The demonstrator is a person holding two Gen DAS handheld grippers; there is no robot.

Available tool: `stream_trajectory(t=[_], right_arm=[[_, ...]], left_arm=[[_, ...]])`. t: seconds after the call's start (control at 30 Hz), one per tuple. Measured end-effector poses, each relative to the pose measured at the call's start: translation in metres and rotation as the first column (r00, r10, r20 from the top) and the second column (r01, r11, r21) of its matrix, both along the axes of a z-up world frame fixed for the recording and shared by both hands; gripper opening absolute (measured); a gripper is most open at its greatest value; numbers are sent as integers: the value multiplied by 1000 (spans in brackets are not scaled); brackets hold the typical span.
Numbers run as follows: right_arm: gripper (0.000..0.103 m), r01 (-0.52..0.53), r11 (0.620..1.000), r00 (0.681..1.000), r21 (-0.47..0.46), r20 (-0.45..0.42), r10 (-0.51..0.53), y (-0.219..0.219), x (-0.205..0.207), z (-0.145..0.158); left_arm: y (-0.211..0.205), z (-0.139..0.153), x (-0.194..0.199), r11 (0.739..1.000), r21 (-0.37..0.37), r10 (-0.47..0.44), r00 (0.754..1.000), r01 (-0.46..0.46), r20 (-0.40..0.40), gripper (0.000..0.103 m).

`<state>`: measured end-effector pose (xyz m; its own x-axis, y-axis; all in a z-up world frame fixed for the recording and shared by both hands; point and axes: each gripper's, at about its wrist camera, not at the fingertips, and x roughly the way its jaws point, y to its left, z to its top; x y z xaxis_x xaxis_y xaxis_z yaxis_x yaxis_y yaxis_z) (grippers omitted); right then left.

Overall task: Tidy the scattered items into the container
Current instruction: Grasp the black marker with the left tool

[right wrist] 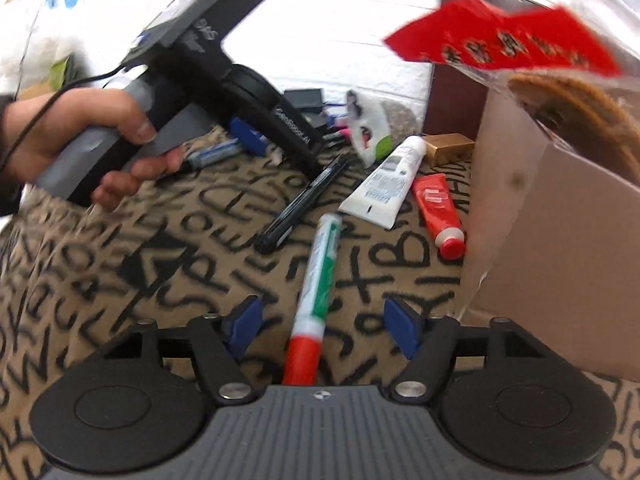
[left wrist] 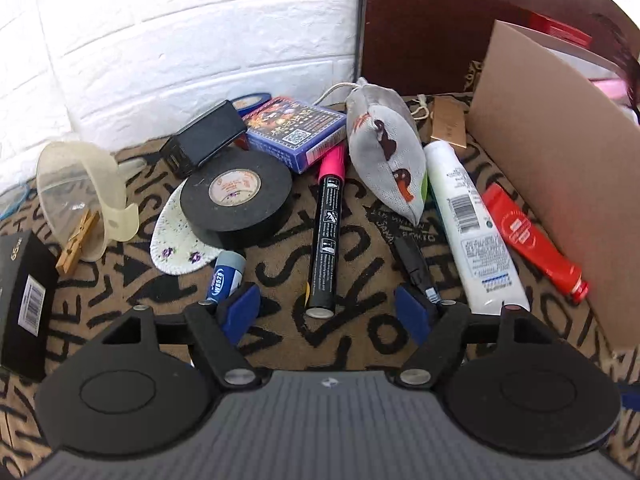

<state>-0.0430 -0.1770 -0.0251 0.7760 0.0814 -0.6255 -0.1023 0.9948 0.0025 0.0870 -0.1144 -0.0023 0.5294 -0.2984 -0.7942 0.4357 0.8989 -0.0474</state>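
Items scattered on tan worktop cloth with black lettering, white brick wall behind.

Left claw: blue-padded jaws spread wide, holding nothing, hovering low over the cloth. Between and just ahead of the jaws lies a black marker with pink cap, cap pointing away.

Left of that marker: black roll of electrical tape resting on a white floral fabric oval; small blue-and-grey tube just beside the left pad; black charger block; blue printed card box; translucent cream tape dispenser with wooden clothespin touching it; black carton with barcode at the frame edge.

Right of the marker: grey drawstring pouch with printed animals; thin black pen; white lotion tube; red tube lying just beside the wall of the brown cardboard box (the container).

Right claw: jaws open, empty, straddling a white-and-green marker with red cap on the cloth. Red packet with printed characters sits blurred at the top of the box, whether resting or held cannot be told.
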Motion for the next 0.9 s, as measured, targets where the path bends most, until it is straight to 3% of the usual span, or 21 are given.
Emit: stream_trajectory(t=[0.1, 0.13, 0.2, 0.3, 0.4, 0.53, 0.63, 0.7, 0.73, 0.77, 0.8, 0.9], right_arm=[[66, 12, 999, 1000, 42, 16, -12, -5, 2, -4], [61, 8, 999, 1000, 47, 19, -9, -5, 1, -4], [17, -7, 999, 1000, 53, 25, 5, -5, 0, -2], [15, -28, 999, 1000, 44, 11, 28, -6, -3, 0], [15, -32, 999, 999, 35, 9, 31, -7, -9, -1], [15, -25, 999, 1000, 27, 16, 25, -7, -18, -2], [15, -21, 999, 1000, 31, 20, 20, -8, -23, -3], [15, -17, 999, 1000, 34, 21, 16, -10, -27, -3], [15, -15, 999, 1000, 37, 22, 14, -11, -29, -3], [15, -13, 999, 1000, 39, 23, 12, -12, -31, -3], [15, -11, 999, 1000, 41, 24, 10, -13, -33, -3], [15, -7, 999, 999, 44, 34, 6, -15, -38, -3]], left_arm=[[-2, 3, -8, 997, -71, -6, 997, 1, -74, 75], [-5, 4, -11, 997, -72, -4, 996, -2, -85, 75], [-10, 5, -14, 997, -70, 14, 995, -21, -101, 75], [-13, 7, -15, 993, -80, 72, 987, -84, -144, 75], [-17, 10, -20, 993, -72, 79, 986, -90, -150, 75], [-29, 4, -22, 998, -47, 26, 987, -34, -157, 75], [-46, -3, -23, 1000, 24, 14, 993, -12, -113, 75], [-56, -7, -27, 996, 87, 9, 998, -3, -61, 69], [-60, -7, -31, 994, 105, 0, 999, 4, -37, 57], [-61, -6, -33, 995, 102, -5, 1000, 8, -28, 31], [-59, -4, -34, 996, 93, 2, 1000, 1, -29, 17], [-45, -3, -30, 1000, 24, 10, 997, -8, -78, 16]])
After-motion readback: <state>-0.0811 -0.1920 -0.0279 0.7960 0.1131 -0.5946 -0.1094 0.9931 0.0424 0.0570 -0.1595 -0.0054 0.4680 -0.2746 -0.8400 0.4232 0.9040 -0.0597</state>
